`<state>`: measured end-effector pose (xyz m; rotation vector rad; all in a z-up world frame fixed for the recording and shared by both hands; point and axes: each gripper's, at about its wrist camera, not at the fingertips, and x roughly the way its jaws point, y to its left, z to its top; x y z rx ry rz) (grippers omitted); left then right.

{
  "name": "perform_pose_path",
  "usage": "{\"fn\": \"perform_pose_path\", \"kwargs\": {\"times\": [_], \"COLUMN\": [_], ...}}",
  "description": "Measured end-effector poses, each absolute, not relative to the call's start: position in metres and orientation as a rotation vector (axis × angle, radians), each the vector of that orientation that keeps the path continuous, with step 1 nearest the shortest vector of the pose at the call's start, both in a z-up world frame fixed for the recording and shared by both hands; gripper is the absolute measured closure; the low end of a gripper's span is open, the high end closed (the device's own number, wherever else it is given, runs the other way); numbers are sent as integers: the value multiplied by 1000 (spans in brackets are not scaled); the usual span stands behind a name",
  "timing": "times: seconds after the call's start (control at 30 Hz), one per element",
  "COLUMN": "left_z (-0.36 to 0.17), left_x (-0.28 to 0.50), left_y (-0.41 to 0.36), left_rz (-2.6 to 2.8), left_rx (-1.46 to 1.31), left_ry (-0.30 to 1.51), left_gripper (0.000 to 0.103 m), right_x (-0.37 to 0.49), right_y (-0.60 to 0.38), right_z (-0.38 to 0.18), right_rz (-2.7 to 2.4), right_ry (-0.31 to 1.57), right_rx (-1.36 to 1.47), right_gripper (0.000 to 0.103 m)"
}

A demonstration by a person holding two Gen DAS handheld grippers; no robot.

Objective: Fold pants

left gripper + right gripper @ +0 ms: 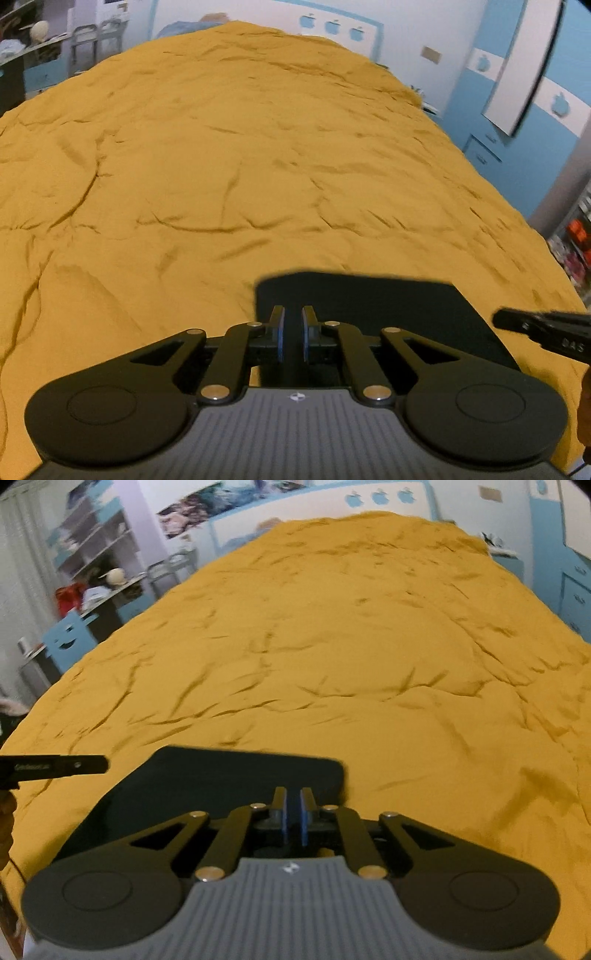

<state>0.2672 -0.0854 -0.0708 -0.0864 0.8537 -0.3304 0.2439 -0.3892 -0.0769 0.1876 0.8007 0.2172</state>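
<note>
While the pants lie folded on the bedspread, both grippers hover nearly closed, empty.

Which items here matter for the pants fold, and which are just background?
Job:
- dark folded rectangular pants on the mustard-yellow bedspread
- left tool, right tool, both nearly closed

Background:
- red bag
- white shelves
- blue smiley-face chair

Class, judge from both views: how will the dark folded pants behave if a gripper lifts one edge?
The pants lie flat on the yellow bedspread, so they are probably thin and light. Being cloth, they would likely droop and unfold if lifted by one edge. Pushed, they may bunch up, since the bedspread is soft and wrinkled.
</note>
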Motion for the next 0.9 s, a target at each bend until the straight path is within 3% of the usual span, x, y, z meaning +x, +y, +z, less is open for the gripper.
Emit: {"fn": "perform_pose_path", "kwargs": {"times": [0.3,0.63,0.67,0.7,0.73,0.77,0.8,0.83,0.9], "left_z": [-110,-78,-74,-70,-67,-65,-65,-66,-71], "left_x": [234,199,194,188,183,178,172,168,167], "left_y": [-75,-82,-84,-86,-88,-91,-94,-98,-107], "left_rz": [-315,-296,-294,-291,-293,-285,-272,-255,-219], "left_rx": [-107,5,9,7,2,-2,0,12,36], "left_ry": [959,899,877,847,825,798,777,767,782], "left_gripper": [95,95,90,76,68,52,45,44,39], "right_x": [206,172,167,162,159,155,153,150,146], "right_y": [-379,-396,-392,-388,-384,-378,-372,-366,-354], "right_z": [-111,-90,-85,-80,-76,-72,-69,-67,-67], "right_rz": [202,162,172,186,203,224,245,262,283], "right_ry": [874,831,809,785,768,752,736,723,712], "right_rx": [69,97,87,72,61,52,39,21,-28], "right_gripper": [103,98,98,98,97,88,82,74,73]}}
